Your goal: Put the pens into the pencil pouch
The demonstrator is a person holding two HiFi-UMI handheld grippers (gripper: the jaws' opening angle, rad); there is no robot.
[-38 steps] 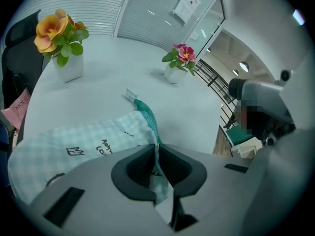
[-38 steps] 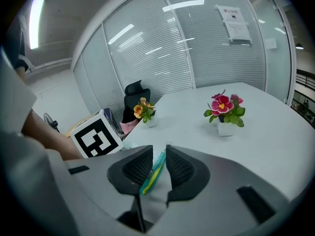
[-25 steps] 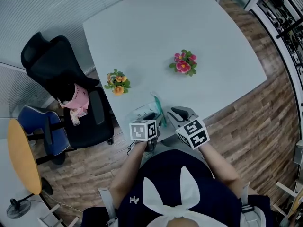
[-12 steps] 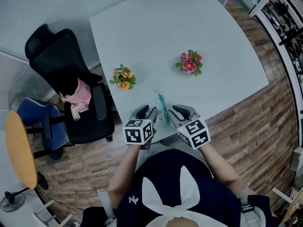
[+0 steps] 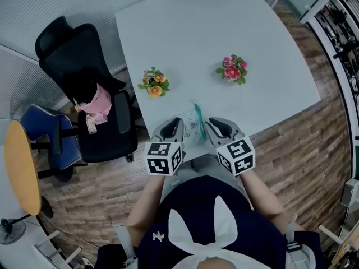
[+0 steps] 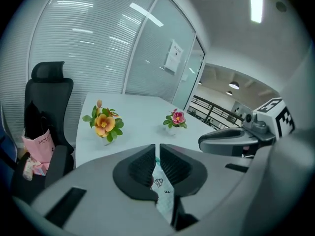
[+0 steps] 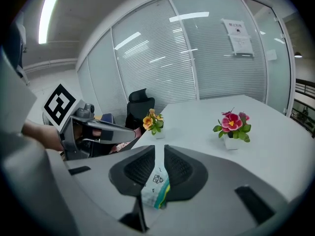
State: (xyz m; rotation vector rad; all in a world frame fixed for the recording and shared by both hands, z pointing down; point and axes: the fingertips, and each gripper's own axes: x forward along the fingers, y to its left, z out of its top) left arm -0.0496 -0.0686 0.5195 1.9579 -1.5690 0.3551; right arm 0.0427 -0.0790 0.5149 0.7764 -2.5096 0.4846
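A clear pencil pouch (image 5: 194, 126) with a green zip edge hangs between my two grippers, just above the near edge of the white table (image 5: 224, 27). My left gripper (image 5: 173, 125) has just been closing, and its jaws now pinch the pouch's thin edge (image 6: 160, 183). My right gripper (image 5: 216, 126) has also just been closing; it is shut on the pouch's other end (image 7: 156, 186), where the green zip shows. The two grippers stand side by side, a hand's width apart. No pen shows in any view.
An orange flower pot (image 5: 155, 83) and a pink flower pot (image 5: 233, 69) stand on the table farther back. A black office chair (image 5: 84, 88) with a pink bag (image 5: 96, 101) is at the table's left. A round wooden table (image 5: 19, 167) is far left.
My left gripper has risen from the table's edge and shut on the pouch. The right gripper has lifted slightly. The pouch has come up off the table between them.
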